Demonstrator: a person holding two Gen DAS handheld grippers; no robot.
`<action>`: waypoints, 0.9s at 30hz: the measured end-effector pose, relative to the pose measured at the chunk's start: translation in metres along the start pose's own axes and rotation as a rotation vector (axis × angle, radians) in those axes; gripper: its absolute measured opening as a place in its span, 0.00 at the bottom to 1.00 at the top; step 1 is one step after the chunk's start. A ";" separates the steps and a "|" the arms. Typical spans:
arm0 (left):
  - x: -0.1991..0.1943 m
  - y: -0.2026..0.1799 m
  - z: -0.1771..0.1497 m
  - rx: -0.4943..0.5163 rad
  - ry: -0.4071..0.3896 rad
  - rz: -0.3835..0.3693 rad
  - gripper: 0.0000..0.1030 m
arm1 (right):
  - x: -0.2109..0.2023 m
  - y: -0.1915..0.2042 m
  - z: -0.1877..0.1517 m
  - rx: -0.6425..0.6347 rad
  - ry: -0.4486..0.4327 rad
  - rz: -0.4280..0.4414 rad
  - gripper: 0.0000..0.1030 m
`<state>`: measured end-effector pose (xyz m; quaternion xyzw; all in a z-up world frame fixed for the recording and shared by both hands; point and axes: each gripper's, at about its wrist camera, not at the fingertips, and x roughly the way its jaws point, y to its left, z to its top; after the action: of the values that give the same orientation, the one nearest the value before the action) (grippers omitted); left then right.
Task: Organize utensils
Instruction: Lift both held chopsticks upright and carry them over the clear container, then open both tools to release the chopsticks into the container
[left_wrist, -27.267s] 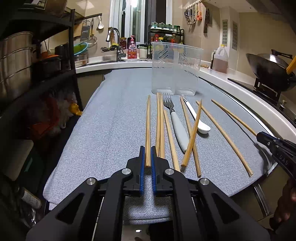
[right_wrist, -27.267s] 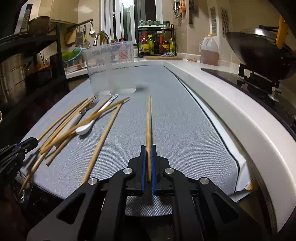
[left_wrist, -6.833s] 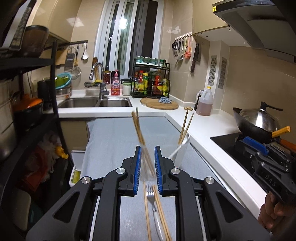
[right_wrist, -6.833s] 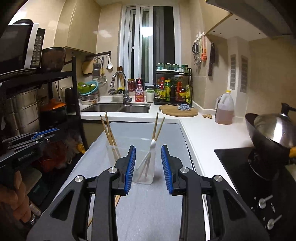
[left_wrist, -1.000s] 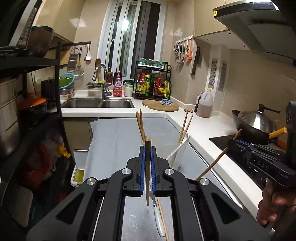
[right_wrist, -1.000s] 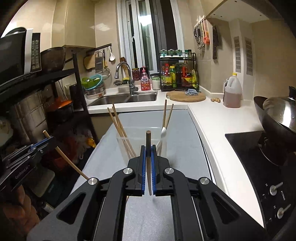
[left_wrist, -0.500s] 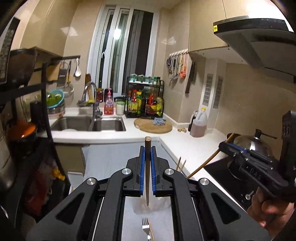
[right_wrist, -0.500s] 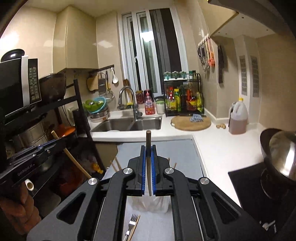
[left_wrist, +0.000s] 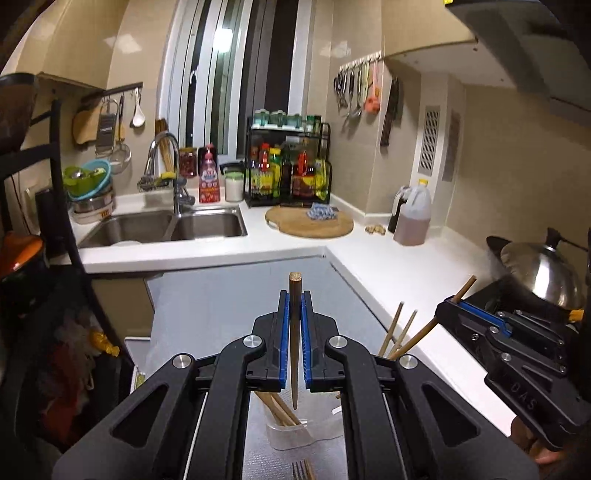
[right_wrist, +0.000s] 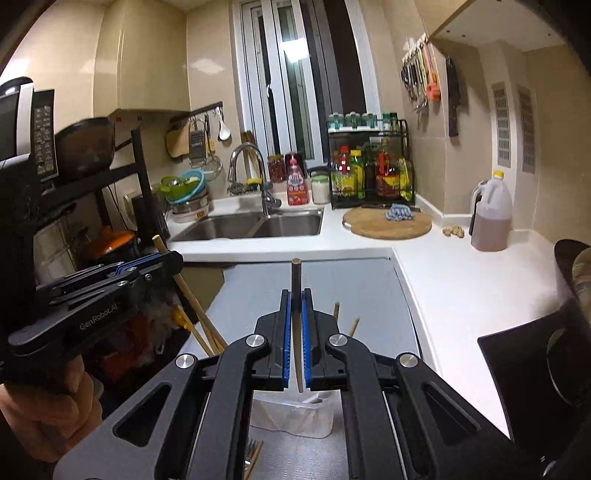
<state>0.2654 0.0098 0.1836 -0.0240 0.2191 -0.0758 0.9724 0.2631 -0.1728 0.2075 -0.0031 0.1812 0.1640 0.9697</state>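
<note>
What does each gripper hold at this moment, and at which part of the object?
The left gripper holds a wooden chopstick near its thick upper end. The right gripper holds another chopstick the same way, tips pointing down toward the clear container.

I see matt black plastic on my left tool (left_wrist: 294, 345), with blue rubbery pads and bright metal pivot screws. The chopstick (left_wrist: 294, 343) it clamps is plain, dull wood. The holder (right_wrist: 295, 411) under my right tool (right_wrist: 296, 345) is cloudy translucent plastic. A grey woven mat (left_wrist: 221, 295) covers the glossy white worktop (left_wrist: 391, 266). The sink (right_wrist: 251, 225) is brushed steel.
</note>
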 end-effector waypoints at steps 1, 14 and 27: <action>0.005 0.001 -0.004 0.000 0.010 -0.001 0.06 | 0.005 -0.001 -0.004 0.003 0.013 0.004 0.05; -0.028 0.012 -0.013 -0.039 -0.002 -0.040 0.25 | -0.007 -0.003 -0.018 -0.019 0.047 -0.022 0.27; -0.140 0.027 -0.096 -0.094 -0.076 0.060 0.25 | -0.108 0.024 -0.077 -0.027 -0.084 -0.022 0.27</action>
<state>0.1033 0.0575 0.1543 -0.0662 0.1858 -0.0351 0.9797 0.1338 -0.1897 0.1745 -0.0114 0.1378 0.1560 0.9780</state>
